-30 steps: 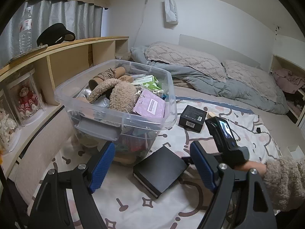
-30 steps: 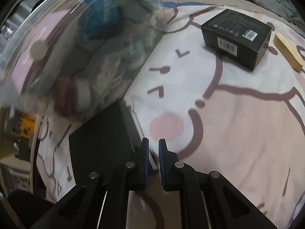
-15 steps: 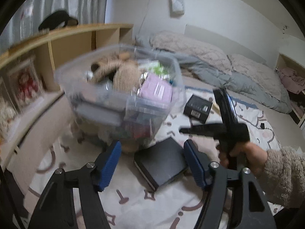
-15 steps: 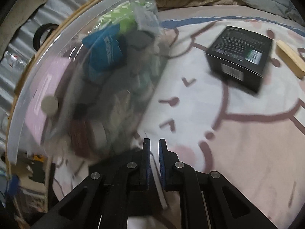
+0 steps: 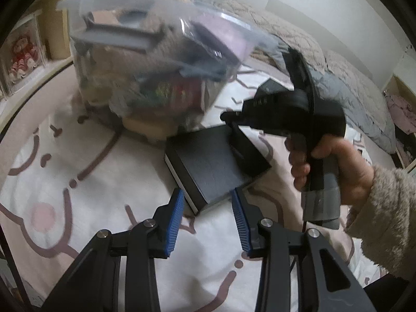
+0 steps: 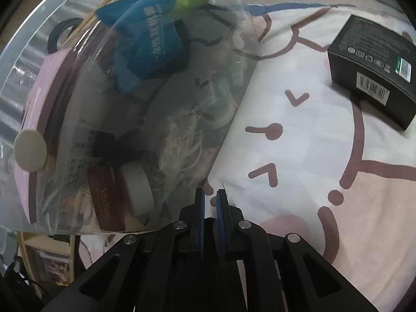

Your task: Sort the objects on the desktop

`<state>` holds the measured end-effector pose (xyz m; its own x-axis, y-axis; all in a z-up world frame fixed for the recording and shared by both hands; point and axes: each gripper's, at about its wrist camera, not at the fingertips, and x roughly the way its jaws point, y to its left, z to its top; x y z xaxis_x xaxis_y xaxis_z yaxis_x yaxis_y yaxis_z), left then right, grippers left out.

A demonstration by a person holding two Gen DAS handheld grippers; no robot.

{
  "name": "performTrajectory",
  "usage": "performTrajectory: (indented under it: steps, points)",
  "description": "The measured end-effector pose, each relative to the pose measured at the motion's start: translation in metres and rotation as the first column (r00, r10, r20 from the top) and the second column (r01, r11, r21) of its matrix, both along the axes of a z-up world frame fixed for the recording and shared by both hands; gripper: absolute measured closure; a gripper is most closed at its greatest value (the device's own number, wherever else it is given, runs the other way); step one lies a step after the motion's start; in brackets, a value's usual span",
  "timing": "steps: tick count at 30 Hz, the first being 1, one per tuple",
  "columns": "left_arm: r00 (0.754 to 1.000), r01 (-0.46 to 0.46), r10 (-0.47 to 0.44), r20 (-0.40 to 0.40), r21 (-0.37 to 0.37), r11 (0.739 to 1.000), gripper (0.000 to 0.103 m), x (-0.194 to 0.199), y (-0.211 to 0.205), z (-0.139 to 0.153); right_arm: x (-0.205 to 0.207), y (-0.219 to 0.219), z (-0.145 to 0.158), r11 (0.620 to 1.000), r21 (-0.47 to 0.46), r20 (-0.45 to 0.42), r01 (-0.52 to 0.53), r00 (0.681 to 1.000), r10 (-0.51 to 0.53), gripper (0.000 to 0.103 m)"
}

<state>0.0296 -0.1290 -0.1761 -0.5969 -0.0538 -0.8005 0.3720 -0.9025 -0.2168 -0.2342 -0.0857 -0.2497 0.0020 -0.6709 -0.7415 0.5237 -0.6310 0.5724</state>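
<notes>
the left gripper (image 5: 206, 217) has advanced; the flat black box (image 5: 215, 166) now sits just ahead of its wide-open, empty fingers. the right gripper (image 6: 210, 209) has fingers almost closed, gripping nothing visible. the clear storage bin (image 6: 104, 109) is left of them, the small black carton (image 6: 374, 70) well ahead to the right.
</notes>
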Motion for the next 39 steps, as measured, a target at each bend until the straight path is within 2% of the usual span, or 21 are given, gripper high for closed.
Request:
performTrajectory:
  steps: [5, 13, 19, 29, 39]
  points:
    - [1.000, -0.028, 0.028, 0.015, -0.002, 1.000, 0.065, 0.000, 0.003, -0.009, 0.005, 0.003, 0.006, 0.999, 0.032, -0.034, -0.029, 0.999, 0.030, 0.092]
    - [0.995, -0.096, 0.093, 0.035, 0.078, 0.992, 0.065, -0.001, -0.014, -0.021, 0.021, 0.019, 0.010, 0.993, 0.083, -0.047, -0.080, 0.995, 0.084, 0.092]
    - [0.993, -0.112, 0.109, 0.035, 0.100, 0.989, 0.065, -0.003, -0.017, -0.023, 0.046, 0.041, 0.010, 0.983, 0.118, -0.046, -0.139, 0.988, 0.145, 0.092]
    - [0.997, -0.053, 0.050, 0.052, 0.056, 0.997, 0.065, -0.009, 0.006, -0.025, 0.068, 0.072, 0.005, 0.971, 0.177, -0.037, -0.163, 0.984, 0.172, 0.092]
    - [0.998, 0.029, -0.032, 0.048, 0.068, 0.997, 0.065, -0.015, 0.042, -0.030, 0.069, 0.118, 0.007, 0.968, 0.220, -0.018, -0.120, 0.992, 0.127, 0.092]
